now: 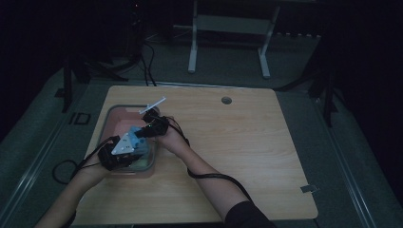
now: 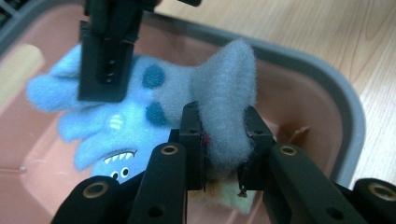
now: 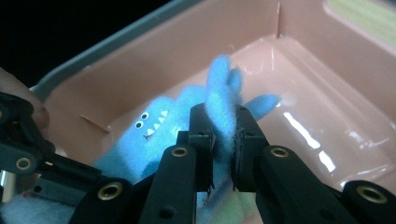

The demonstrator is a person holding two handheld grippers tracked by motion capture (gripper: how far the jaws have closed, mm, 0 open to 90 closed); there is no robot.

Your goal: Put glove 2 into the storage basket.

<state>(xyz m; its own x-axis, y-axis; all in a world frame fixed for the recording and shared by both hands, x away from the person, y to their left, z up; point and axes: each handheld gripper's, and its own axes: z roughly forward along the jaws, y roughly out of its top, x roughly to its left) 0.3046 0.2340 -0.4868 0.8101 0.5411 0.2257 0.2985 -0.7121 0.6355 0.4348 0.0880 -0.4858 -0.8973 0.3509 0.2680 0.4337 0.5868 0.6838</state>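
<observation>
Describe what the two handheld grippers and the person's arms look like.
Both grippers are black. The left gripper and right gripper each have two straight jaws on linkage arms with brass-ringed pivot holes. A grey three-cornered plate tops the left one. A black cable trails along the right forearm, whose dark sleeve is pushed up near the elbow.
</observation>
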